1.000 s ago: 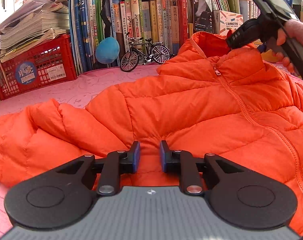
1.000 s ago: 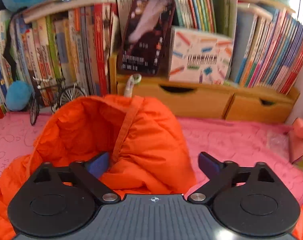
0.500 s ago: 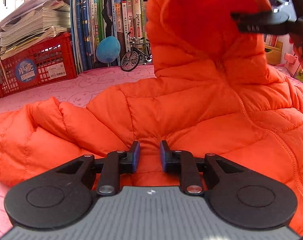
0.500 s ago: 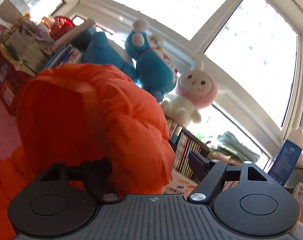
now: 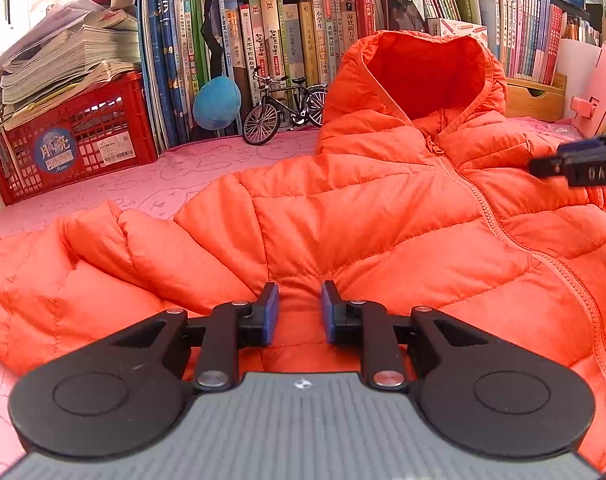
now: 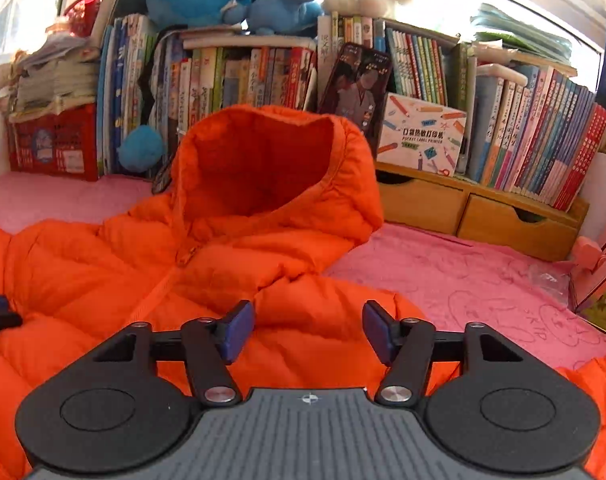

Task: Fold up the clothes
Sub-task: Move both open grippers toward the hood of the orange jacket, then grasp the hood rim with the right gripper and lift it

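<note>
Left wrist view | left gripper point(image 5: 299, 312) fingers narrow, pinching orange jacket point(image 5: 383, 220) | right gripper point(image 6: 308, 332) fingers closing above jacket, holding nothing

Bare pink worktop point(image 6: 463, 280) lies open at two o'clock of the orange puffer jacket point(image 6: 263, 208); book rows point(image 6: 523, 136), wooden drawers point(image 6: 503, 216) and a model bicycle point(image 5: 283, 114) wall off twelve o'clock.

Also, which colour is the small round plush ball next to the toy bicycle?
Blue. The plush ball shows best in the left wrist view, left of the toy bicycle.
</note>
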`<state>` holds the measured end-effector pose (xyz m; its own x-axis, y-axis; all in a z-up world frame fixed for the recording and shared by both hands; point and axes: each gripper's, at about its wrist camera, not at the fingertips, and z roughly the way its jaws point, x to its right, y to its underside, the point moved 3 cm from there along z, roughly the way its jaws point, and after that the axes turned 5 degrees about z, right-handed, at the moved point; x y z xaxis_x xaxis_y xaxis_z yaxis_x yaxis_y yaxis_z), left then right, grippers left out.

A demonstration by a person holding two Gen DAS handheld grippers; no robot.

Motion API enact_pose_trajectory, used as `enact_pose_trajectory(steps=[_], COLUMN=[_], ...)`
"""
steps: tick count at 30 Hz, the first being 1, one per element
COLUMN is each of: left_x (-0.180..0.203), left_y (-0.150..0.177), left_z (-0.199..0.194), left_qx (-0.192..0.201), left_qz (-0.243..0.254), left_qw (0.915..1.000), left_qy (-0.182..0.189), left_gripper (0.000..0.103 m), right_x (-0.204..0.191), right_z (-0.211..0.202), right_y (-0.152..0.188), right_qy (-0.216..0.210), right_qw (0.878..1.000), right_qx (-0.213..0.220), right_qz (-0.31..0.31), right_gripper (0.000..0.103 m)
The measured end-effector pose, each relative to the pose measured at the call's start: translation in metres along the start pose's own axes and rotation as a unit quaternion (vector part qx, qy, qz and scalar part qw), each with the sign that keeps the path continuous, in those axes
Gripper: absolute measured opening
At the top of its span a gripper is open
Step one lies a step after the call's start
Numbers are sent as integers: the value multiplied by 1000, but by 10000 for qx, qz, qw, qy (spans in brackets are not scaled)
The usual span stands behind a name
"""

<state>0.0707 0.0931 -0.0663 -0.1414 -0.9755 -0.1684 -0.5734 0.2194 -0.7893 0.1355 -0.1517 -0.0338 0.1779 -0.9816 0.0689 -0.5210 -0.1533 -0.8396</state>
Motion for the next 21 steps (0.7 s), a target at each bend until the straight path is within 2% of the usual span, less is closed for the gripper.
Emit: enact_pose_trajectory(steps=[1, 4, 6, 8, 11, 12, 13, 15, 17, 19, 21], left_x=[1, 1, -2, -7, -27, -34, -41, -50, -55, -59, -55], left_y=[0, 1, 1, 1, -12, -22, -34, -63, -96, -122, -141], left_z=[0, 0, 0, 0, 5, 8, 12, 25, 47, 75, 100], left_qx=[1, -3, -6, -3, 82, 156, 240, 418, 485, 398, 328], left_qz=[24, 70, 5, -127, -694, -915, -1137, -1486, -1746, -2031, -2170], left_qw=[10000, 9999, 9998, 9998, 9968, 9938, 9899, 9817, 9735, 9643, 9570], left_qy=[-22, -144, -196, -171, 387, 612, 819, 1119, 1394, 1649, 1898], left_gripper=[23, 29, 38, 42, 47, 50, 53, 69, 78, 78, 78], right_x=[-4, 0, 11, 23, 29, 32, 34, 41, 63, 77, 87], right_z=[6, 28, 45, 56, 51, 45, 40, 28, 23, 27, 37], right_y=[8, 15, 10, 5, 7, 8, 8, 7, -7, -25, -43], right_qy=[48, 266, 396, 414, 240, 19, -203, -660, -1039, -1176, -1210], right_qw=[9999, 9990, 9980, 9955, 9934, 9931, 9920, 9866, 9718, 9636, 9607], right_qx=[-144, -355, -406, -507, -425, -322, -219, -2, 220, 263, 223], right_qz=[-80, 54, 277, 678, 1034, 1130, 1225, 1494, 2107, 2386, 2489], right_gripper=[47, 45, 45, 45, 46, 48, 54, 65, 81, 85, 88])
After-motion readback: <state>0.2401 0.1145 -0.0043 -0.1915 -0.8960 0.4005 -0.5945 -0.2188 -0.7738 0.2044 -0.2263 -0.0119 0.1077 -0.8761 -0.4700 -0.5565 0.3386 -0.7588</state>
